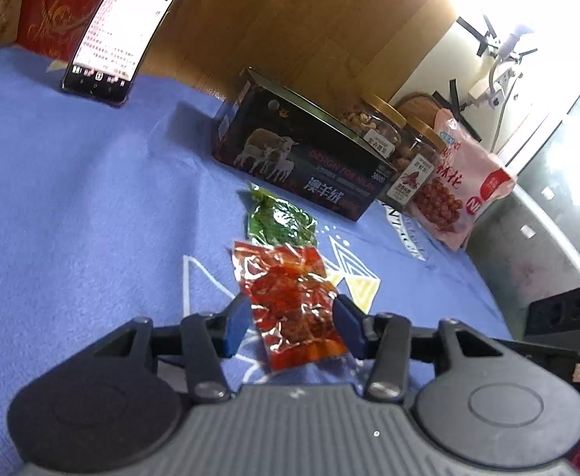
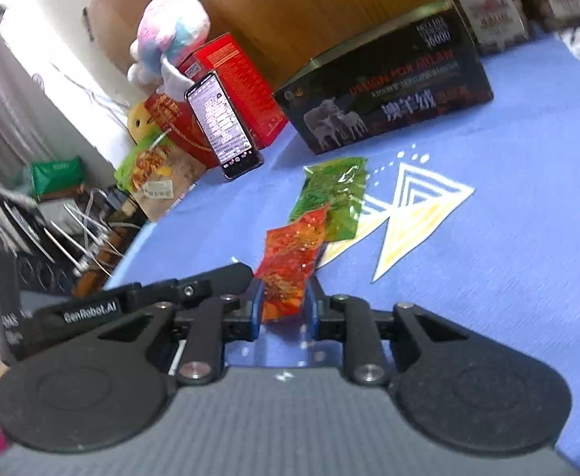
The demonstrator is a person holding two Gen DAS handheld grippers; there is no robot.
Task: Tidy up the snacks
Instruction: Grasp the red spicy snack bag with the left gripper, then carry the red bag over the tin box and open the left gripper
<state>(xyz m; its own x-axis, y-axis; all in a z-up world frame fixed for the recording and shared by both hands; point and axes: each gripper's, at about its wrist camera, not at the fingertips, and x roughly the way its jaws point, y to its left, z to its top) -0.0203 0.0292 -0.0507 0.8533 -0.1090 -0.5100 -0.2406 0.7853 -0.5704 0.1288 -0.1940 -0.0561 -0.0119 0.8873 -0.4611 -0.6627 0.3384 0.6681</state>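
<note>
Right hand-held gripper (image 2: 284, 303) clamps red packet (image 2: 291, 261) | left (image 1: 291, 327) open astride | pink bag (image 1: 466, 194) left-view only

Phone (image 2: 223, 119) propped vs red box (image 2: 234, 79); plush toy (image 2: 171, 31) behind; blue cloth (image 1: 71, 198).

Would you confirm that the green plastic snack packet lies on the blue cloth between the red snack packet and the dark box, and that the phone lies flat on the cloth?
Not quite: the black smartphone stands tilted, leaning against the red gift box, as the right wrist view shows. The green plastic snack packet does lie on the blue cloth between the red snack packet and the dark printed box.
</note>
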